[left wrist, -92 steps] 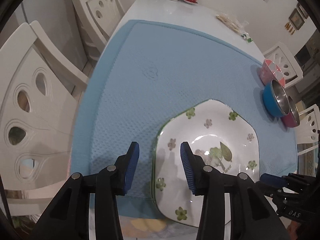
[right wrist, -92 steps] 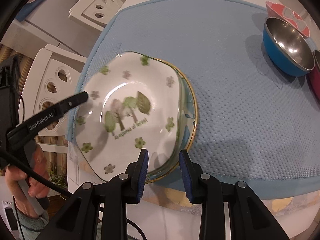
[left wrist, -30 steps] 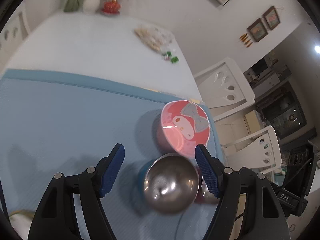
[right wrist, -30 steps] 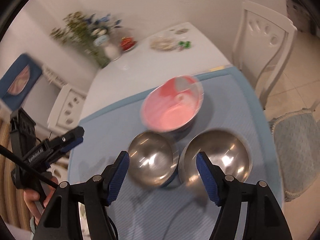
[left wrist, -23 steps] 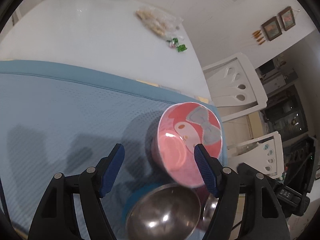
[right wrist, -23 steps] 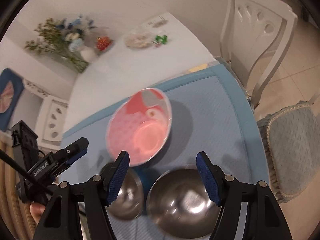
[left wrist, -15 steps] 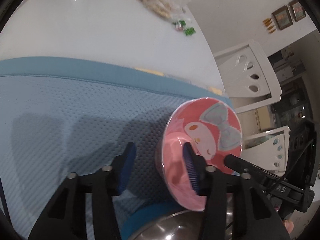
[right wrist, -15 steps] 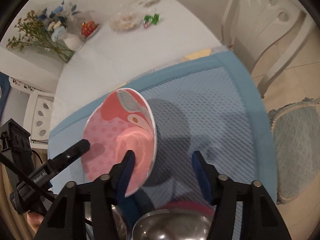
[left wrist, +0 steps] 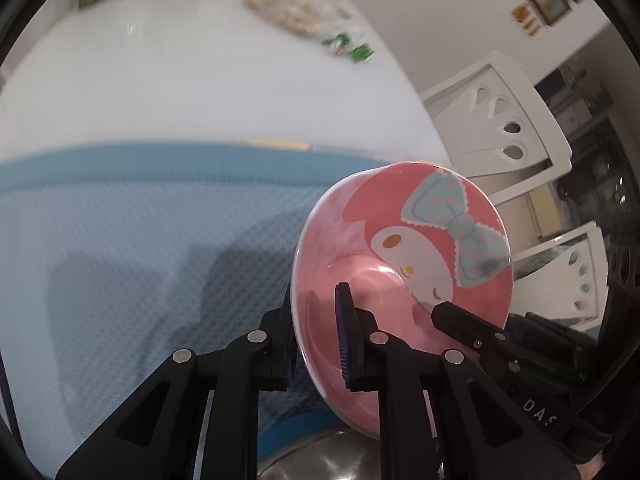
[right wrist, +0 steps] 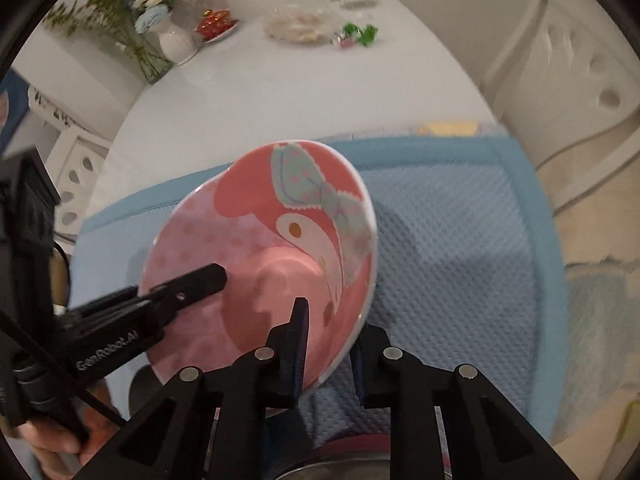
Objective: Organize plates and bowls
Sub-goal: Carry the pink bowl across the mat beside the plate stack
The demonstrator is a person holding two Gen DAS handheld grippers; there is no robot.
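Note:
A pink bowl (left wrist: 404, 248) with a cartoon rabbit and a blue bow is held tilted above the blue mat (left wrist: 120, 240). My left gripper (left wrist: 316, 340) is shut on its left rim, one finger inside and one outside. My right gripper (right wrist: 328, 344) is shut on its right rim; the bowl also shows in the right wrist view (right wrist: 260, 272). Each gripper shows in the other's view, my right (left wrist: 472, 328) and my left (right wrist: 184, 284). A steel bowl with a blue outside (left wrist: 320, 452) sits just below the pink bowl.
The white table (left wrist: 160, 80) carries a snack bag (right wrist: 296, 24), green candies (right wrist: 360, 34), a flower vase (right wrist: 144, 48) and a red dish (right wrist: 216, 24) at the far end. White chairs (left wrist: 500, 120) stand at the right. A dark red bowl rim (right wrist: 360, 446) lies under my right gripper.
Both grippers moved from the flowered plates to the bowls, closed from wide open onto the pink bowl's opposite rims, and the bowl now tilts up off the mat.

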